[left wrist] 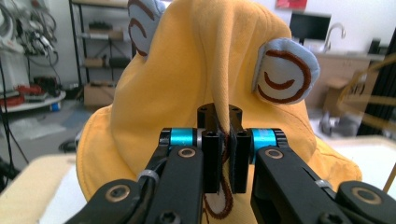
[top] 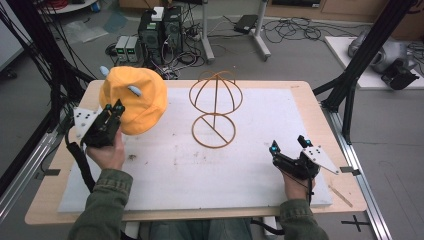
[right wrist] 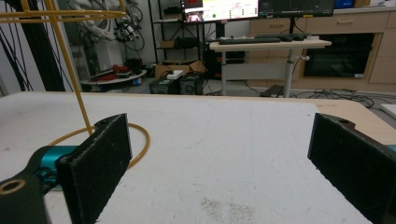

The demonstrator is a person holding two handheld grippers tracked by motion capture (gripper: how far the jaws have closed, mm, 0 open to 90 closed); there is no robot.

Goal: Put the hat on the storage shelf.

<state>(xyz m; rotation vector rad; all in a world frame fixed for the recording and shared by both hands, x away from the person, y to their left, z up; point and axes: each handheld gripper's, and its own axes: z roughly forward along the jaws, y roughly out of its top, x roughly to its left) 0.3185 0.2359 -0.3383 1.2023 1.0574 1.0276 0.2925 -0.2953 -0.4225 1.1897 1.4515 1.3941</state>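
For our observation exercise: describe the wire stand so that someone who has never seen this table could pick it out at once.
Start at the white mat covering the wooden table. Near the middle of its far edge stands the wire hat stand: a ring base, a thin upright and a dome of hoops. It is bare golden wire, unlike the solid orange hat left of it.

Olive-green sleeves (top: 107,200), black two-jaw grippers (top: 112,111), blue anodised knuckles, grey three-cornered plates, trailing black cables

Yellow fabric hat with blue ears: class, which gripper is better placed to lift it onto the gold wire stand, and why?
Left. The left gripper is shut on the yellow fabric hat; the right gripper is open, away from the gold wire stand.
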